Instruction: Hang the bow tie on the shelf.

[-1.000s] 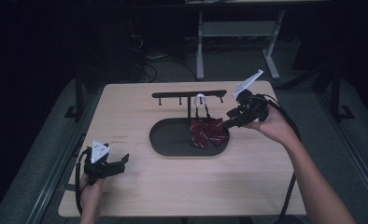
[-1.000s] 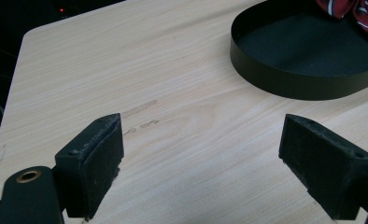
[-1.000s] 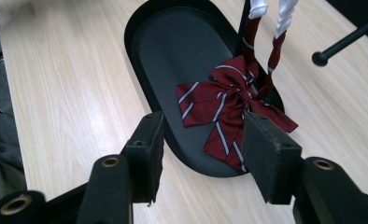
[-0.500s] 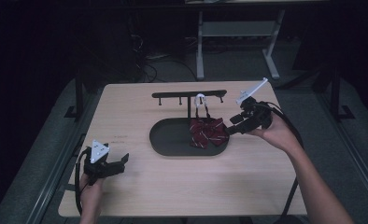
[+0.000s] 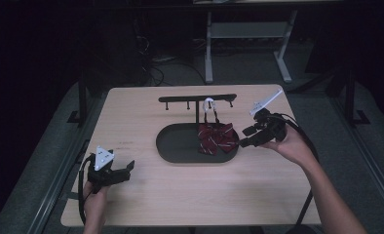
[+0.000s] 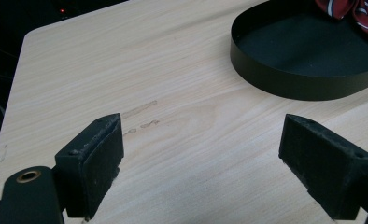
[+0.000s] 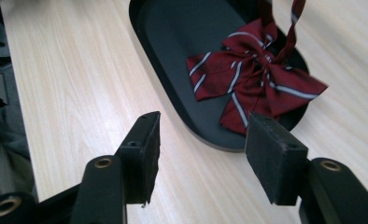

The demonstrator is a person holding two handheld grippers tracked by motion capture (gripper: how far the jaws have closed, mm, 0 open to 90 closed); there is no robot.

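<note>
A dark red striped bow tie (image 5: 217, 137) (image 7: 254, 81) lies in the right end of a black oval tray (image 5: 180, 144) (image 7: 173, 28). Its strap runs up to a white clip (image 5: 209, 103) on a black hook rail (image 5: 197, 99) that stands over the tray. My right gripper (image 5: 244, 138) (image 7: 201, 154) is open just right of the tray, its jaws pointed at the bow tie and holding nothing. My left gripper (image 5: 127, 169) (image 6: 203, 158) rests open near the table's front left corner, well short of the tray (image 6: 308, 56).
The light wooden table (image 5: 146, 112) has bare room left of and in front of the tray. Dark floor, cables and a white metal frame (image 5: 248, 34) lie beyond its far edge. A faint scuff mark (image 6: 142, 116) shows on the wood ahead of the left gripper.
My right gripper has drawn back to the right from the bow tie, and its jaws now stand open beside the tray. The left gripper has stayed put.
</note>
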